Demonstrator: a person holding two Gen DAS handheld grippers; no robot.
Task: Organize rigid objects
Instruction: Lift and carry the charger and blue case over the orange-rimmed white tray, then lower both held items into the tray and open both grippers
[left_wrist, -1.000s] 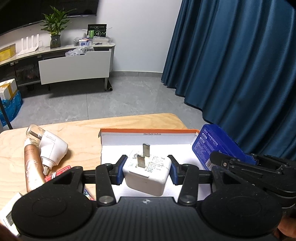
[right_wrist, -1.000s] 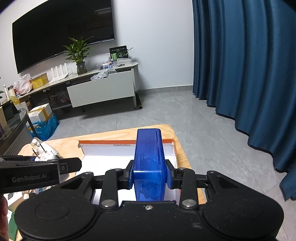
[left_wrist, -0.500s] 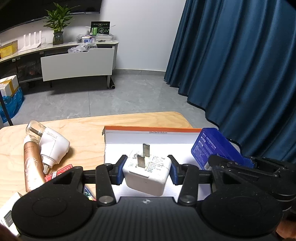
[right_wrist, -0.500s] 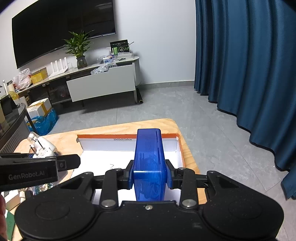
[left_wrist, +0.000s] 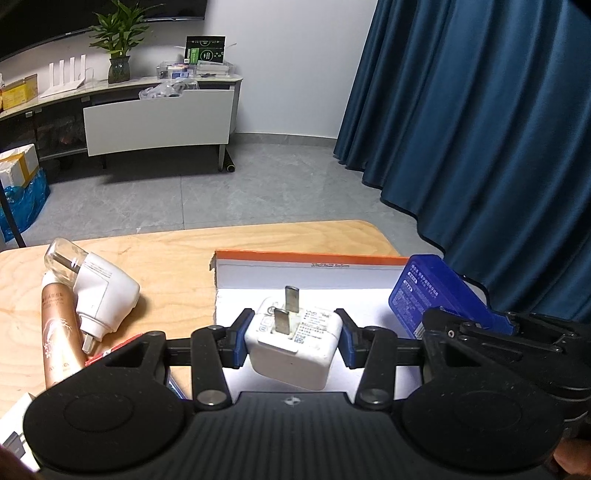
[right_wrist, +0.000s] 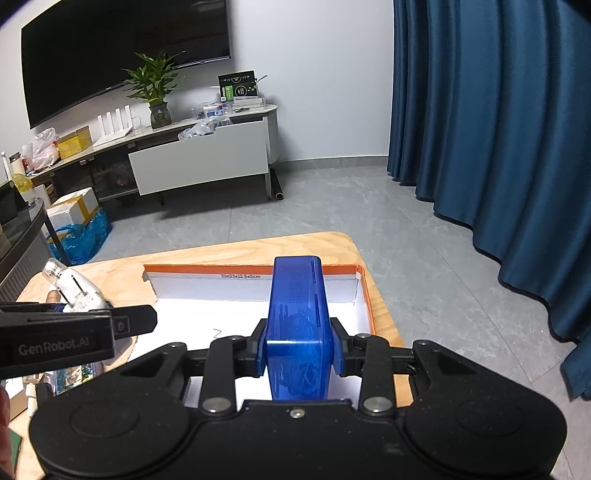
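Over the white, orange-rimmed box (right_wrist: 255, 291) on the desk (left_wrist: 177, 254), two items are held, neither yet set down: a white charger (left_wrist: 293, 343) is clamped in the left gripper (left_wrist: 291, 345), a blue case (right_wrist: 297, 328) in the right gripper (right_wrist: 297, 350). The box floor is seen bare. Left outside: a plug-in device (left_wrist: 99, 291) and gold tube (left_wrist: 59, 332) (others half hidden beneath the left gripper, unidentifiable)

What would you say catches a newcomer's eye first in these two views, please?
Probably the white charger, prongs up, pinched in the left gripper over the orange-rimmed box. Next, the translucent blue case clamped on edge in the right gripper, above the same box near its right side. Behind both hangs a deep blue curtain.
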